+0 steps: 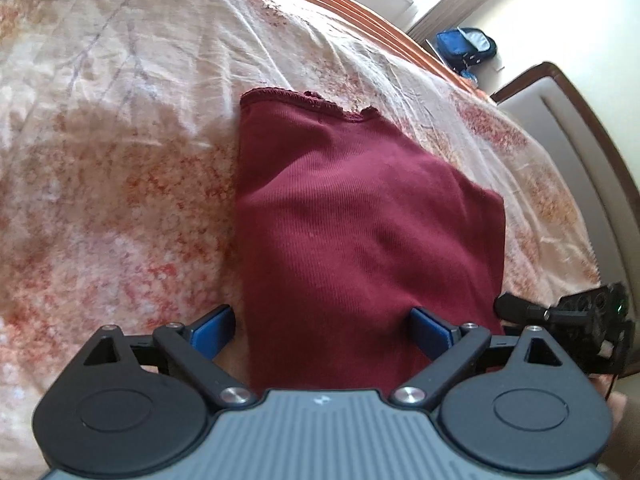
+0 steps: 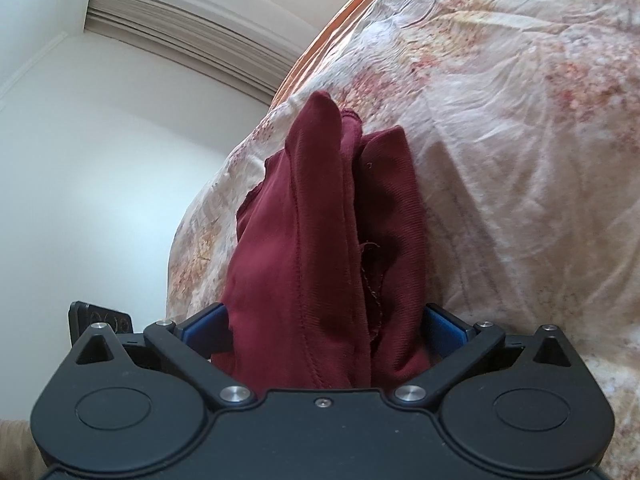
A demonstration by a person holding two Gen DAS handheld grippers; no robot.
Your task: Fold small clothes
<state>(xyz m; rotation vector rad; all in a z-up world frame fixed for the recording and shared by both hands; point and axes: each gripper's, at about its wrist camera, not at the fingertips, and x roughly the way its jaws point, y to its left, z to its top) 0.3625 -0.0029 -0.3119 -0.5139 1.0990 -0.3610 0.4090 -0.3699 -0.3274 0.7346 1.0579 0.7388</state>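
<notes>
A dark red ribbed garment (image 1: 360, 216) lies folded on the floral bedsheet (image 1: 120, 140), its lace-trimmed hem at the far end. My left gripper (image 1: 322, 330) stands open with its blue pads on either side of the garment's near edge; the cloth runs between the jaws. In the right wrist view the same red garment (image 2: 328, 240) is bunched in several layers between the blue pads of my right gripper (image 2: 324, 330), which is wide apart around the cloth. The right gripper also shows at the right edge of the left wrist view (image 1: 560, 316).
The bed's orange edge (image 1: 360, 8) runs along the far side. A blue bag (image 1: 466, 46) sits on the floor beyond it, near a white wall. A padded headboard (image 1: 580, 128) stands at the right. A window blind (image 2: 192, 24) shows in the right wrist view.
</notes>
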